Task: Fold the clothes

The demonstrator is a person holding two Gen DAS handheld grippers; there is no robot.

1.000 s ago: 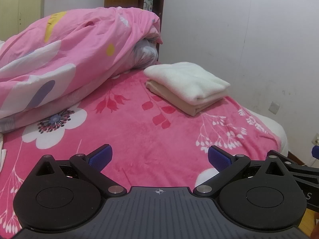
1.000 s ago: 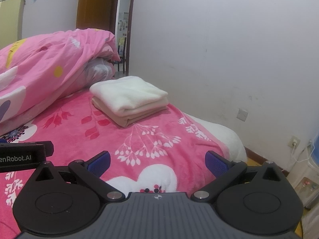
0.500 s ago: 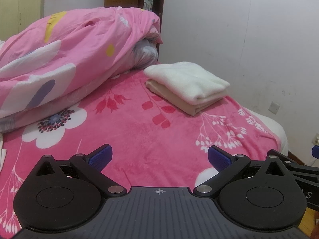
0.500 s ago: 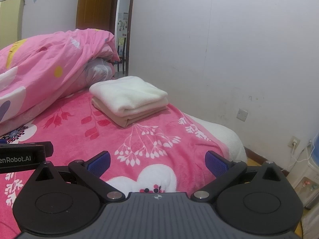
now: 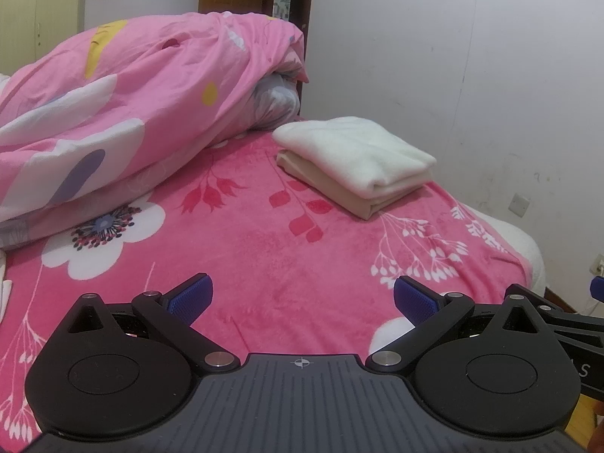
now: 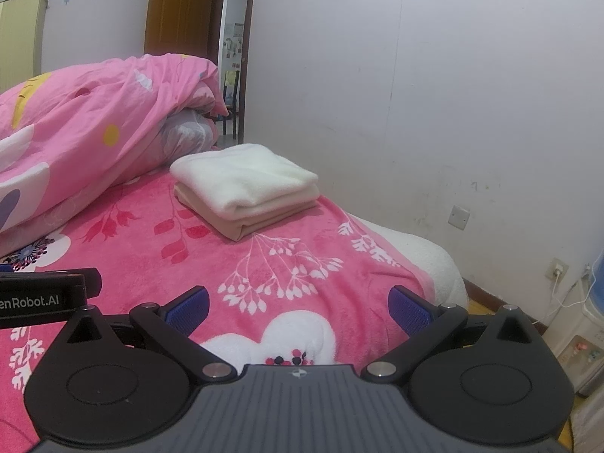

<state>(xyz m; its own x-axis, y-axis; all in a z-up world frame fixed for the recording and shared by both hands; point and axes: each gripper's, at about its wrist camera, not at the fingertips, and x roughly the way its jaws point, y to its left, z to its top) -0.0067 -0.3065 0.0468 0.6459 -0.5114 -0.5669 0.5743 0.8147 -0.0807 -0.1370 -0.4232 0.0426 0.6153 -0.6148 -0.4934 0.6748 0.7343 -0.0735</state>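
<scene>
A folded cream-white garment (image 5: 355, 153) lies on top of a folded beige one (image 5: 328, 187), stacked on the pink flowered bed cover (image 5: 264, 249) near the wall. The right wrist view shows the same white garment (image 6: 245, 175) and beige garment (image 6: 234, 222) at the bed's far side. My left gripper (image 5: 302, 298) is open, held over the near part of the bed, well short of the stack, nothing between its blue pads. My right gripper (image 6: 298, 307) is open too and empty, beside the left one, whose body (image 6: 41, 296) shows at the left edge.
A bunched pink quilt (image 5: 124, 113) fills the bed's left and back. A white wall (image 5: 472, 75) runs along the right, with a wall socket (image 6: 557, 270) and a water dispenser (image 6: 589, 336) low on the floor. An open door (image 6: 230, 60) is behind the bed.
</scene>
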